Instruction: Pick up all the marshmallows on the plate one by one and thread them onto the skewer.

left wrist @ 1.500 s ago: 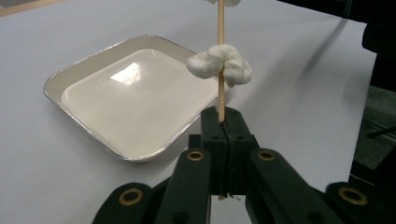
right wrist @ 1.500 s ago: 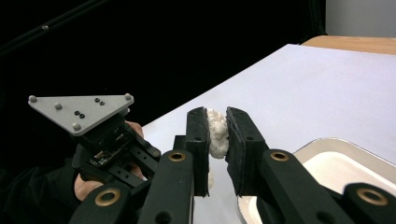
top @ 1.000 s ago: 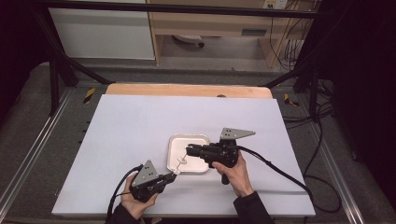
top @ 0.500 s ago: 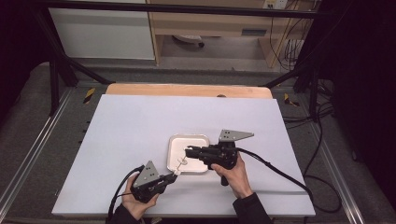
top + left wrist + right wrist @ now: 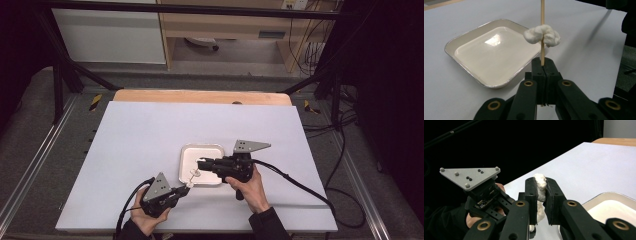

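Note:
My left gripper (image 5: 186, 187) at the front of the table is shut on a thin wooden skewer (image 5: 542, 50), which stands straight up from its tips (image 5: 543, 65). A white fluffy lump (image 5: 543, 36) is stuck on the skewer, above the front edge of a shallow metal tray (image 5: 202, 146). My right gripper (image 5: 200, 164) reaches over the tray from the right. In the right gripper view its jaws (image 5: 540, 185) are shut on a soft white lump (image 5: 539, 178), with more white stuff hanging below them. The left gripper's grey plate (image 5: 470, 177) lies beyond.
The tray (image 5: 456, 41) is bare inside and sits mid-table on a white sheet (image 5: 150, 135). A wooden board edge (image 5: 200, 96) runs along the back. Cables trail from both grippers toward the front and right. Dark floor and frame rails surround the table.

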Motion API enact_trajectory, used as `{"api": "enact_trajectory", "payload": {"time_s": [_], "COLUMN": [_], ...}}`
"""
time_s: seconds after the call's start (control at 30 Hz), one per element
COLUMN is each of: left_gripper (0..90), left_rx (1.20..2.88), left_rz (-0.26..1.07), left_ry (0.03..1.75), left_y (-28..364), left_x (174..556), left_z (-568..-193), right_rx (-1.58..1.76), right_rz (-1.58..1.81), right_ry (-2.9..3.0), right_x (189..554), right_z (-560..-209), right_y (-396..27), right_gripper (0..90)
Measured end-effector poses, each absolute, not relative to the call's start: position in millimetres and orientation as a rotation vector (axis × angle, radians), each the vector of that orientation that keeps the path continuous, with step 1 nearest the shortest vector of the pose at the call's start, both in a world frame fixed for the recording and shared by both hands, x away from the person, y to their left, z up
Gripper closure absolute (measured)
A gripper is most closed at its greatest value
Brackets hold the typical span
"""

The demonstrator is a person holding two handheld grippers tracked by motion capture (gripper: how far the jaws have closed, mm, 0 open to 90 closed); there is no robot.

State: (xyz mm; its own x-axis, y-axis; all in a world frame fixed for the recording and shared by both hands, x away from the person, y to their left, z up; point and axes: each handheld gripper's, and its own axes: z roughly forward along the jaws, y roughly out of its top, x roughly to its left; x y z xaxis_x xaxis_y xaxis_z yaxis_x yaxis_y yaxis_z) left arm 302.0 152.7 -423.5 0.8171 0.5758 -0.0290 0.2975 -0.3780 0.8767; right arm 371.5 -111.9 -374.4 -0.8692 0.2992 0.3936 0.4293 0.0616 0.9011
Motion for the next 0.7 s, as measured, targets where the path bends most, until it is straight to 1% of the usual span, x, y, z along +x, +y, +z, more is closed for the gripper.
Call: {"api": "enact_trajectory", "payload": {"time_s": [0.7], "left_gripper": [88.8], "left_rx": [1.989], "left_rz": [0.338], "left_ry": [0.64], "left_y": [151.4], "left_x": [300.7], "left_z": [-422.9], "right_rx": [-0.743], "right_rz": [-1.932], "right_ry": [-2.226], "right_x": [370.2], "right_z": [-376.8], "right_y": [-111.0], "right_gripper": [82.4]}}
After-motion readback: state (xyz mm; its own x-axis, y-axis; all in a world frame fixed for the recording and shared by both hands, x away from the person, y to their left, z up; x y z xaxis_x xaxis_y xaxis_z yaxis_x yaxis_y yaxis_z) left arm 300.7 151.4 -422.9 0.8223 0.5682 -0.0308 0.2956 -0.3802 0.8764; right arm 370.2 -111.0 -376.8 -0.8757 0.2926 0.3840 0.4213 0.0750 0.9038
